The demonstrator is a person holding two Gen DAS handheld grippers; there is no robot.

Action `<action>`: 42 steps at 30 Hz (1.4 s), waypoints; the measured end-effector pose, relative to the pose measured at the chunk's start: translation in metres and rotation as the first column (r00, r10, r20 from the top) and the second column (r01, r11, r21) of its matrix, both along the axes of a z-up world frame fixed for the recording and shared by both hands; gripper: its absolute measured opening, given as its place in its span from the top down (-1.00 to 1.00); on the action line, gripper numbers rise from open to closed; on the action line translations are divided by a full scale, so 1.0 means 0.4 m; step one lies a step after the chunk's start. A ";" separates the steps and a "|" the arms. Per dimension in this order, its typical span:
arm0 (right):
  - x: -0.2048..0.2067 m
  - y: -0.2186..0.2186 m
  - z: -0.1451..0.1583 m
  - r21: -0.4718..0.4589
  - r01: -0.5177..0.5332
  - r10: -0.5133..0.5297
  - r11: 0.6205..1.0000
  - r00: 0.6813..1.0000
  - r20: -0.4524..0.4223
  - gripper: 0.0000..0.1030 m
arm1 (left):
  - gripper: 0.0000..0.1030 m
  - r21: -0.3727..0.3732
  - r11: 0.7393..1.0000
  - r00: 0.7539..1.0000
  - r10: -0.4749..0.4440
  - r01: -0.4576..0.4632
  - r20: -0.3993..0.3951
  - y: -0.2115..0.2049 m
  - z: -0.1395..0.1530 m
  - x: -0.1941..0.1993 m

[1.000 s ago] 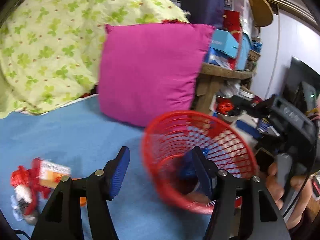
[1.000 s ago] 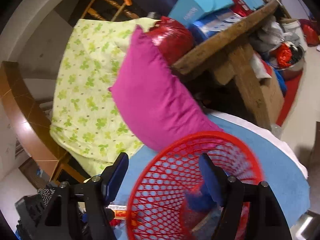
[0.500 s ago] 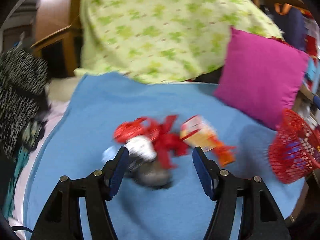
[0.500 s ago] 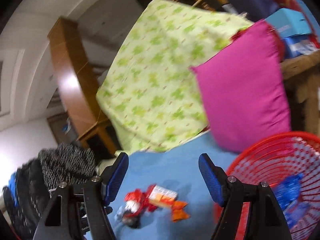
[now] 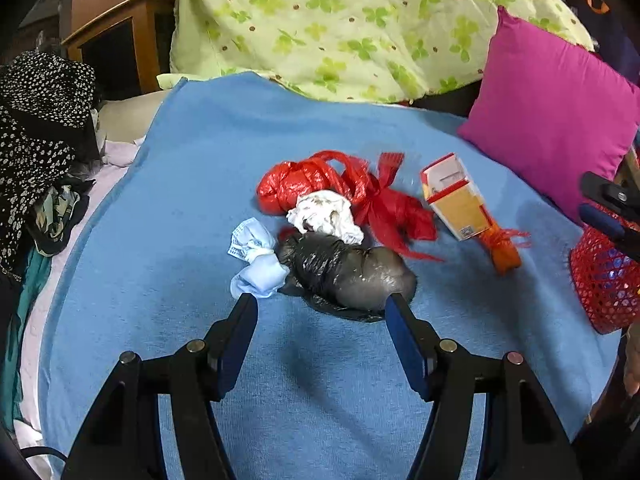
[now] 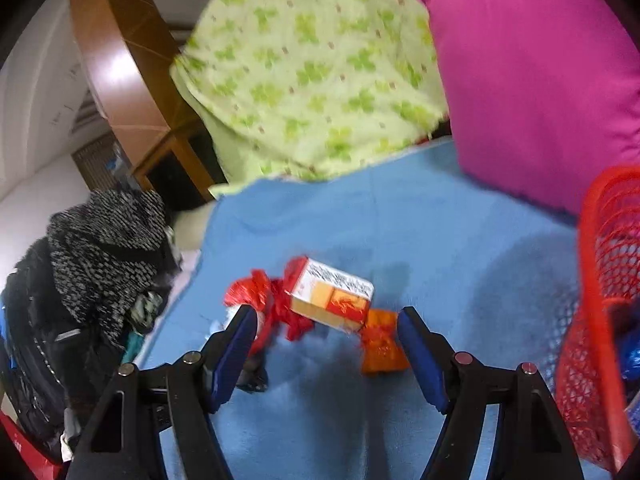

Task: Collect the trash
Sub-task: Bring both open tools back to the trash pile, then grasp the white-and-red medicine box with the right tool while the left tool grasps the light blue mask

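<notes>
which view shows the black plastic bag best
The left wrist view. The black plastic bag lies sharp and whole on the blue blanket, just ahead of the open left hand-held gripper. In the right wrist view only a dark scrap shows behind a finger.

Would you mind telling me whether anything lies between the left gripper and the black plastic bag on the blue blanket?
Nothing visible does: the left gripper is open just short of the black plastic bag, only bare blue blanket between them.
</notes>
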State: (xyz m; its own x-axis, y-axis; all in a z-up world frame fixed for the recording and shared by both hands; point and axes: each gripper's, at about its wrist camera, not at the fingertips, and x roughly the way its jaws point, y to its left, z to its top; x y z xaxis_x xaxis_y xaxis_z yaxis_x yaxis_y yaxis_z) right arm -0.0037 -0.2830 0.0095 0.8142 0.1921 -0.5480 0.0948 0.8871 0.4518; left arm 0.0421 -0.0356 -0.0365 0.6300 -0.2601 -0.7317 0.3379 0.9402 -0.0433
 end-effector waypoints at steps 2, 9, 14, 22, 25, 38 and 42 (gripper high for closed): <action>0.032 -0.014 -0.024 0.051 0.006 -0.005 0.999 1.000 -0.020 -0.49 | -0.31 -0.011 1.000 1.000 -0.015 0.014 -0.024 -0.004 -0.010 0.011; 0.149 -0.073 -0.070 0.130 0.044 -0.038 0.990 0.998 -0.046 -0.49 | -0.31 -0.041 0.999 0.994 -0.027 0.022 -0.107 -0.016 -0.043 0.056; 0.223 -0.101 -0.085 0.169 0.002 0.002 0.986 1.000 -0.023 -0.49 | -0.31 -0.088 0.994 0.992 0.054 -0.064 -0.111 0.061 -0.034 0.085; 0.330 -0.070 -0.135 0.202 -0.115 0.126 0.973 0.991 -0.042 -0.50 | -0.31 -0.122 0.980 0.978 0.138 -0.157 -0.156 0.164 -0.068 0.136; 0.353 -0.046 -0.161 0.213 -0.166 0.184 0.963 0.980 -0.070 -0.50 | -0.31 -0.182 0.972 0.978 0.119 -0.151 -0.174 0.158 -0.076 0.155; 0.292 0.048 -0.157 -0.043 -0.367 0.357 0.929 0.921 -0.158 -0.70 | 0.01 -0.228 0.963 0.970 0.095 -0.146 -0.223 0.126 -0.104 0.201; 0.290 0.088 -0.164 -0.168 -0.343 0.309 0.924 0.930 -0.199 -0.70 | 0.15 -0.219 0.966 0.971 0.091 -0.140 -0.220 0.125 -0.105 0.199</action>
